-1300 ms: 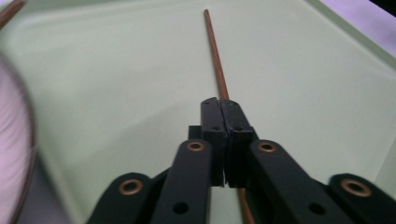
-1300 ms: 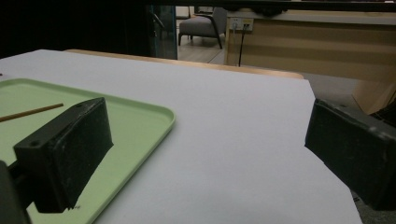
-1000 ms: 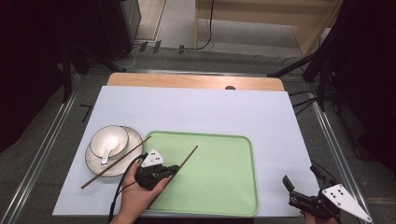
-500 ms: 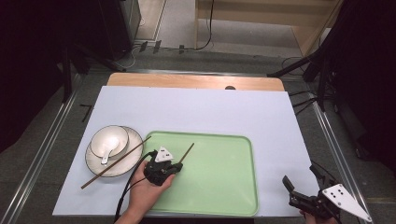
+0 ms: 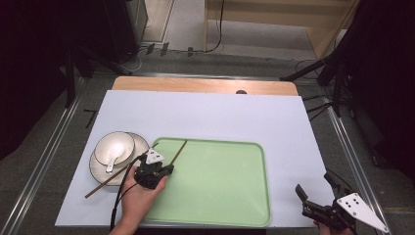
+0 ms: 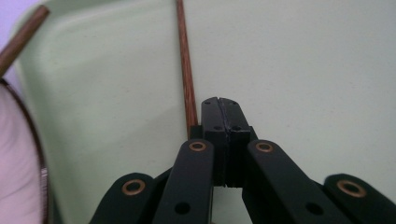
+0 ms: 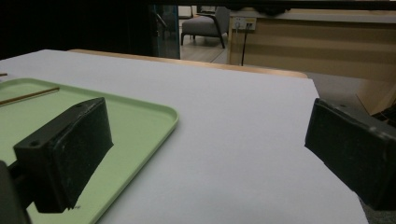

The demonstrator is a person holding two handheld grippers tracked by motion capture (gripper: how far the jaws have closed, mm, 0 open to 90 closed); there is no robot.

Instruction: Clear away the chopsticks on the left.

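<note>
Now my left tongs, clamped on a chopstick, have carried it leftward to the green tray's edge, toward the bowl just beyond. My right tongs gape wide, idle.

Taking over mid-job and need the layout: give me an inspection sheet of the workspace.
Surface: white sheet over a wooden table.
Job's things: one chopstick on the green tray, alongside the left gripper; second chopstick across the plate, which carries a bowl and spoon.
Clutter: nothing seen.
Grippers: left jaws shut, over the tray; right gripper jaws open, near right corner.
Cables: cable trails from the left gripper.
Surroundings: dark stands, floor cables.
</note>
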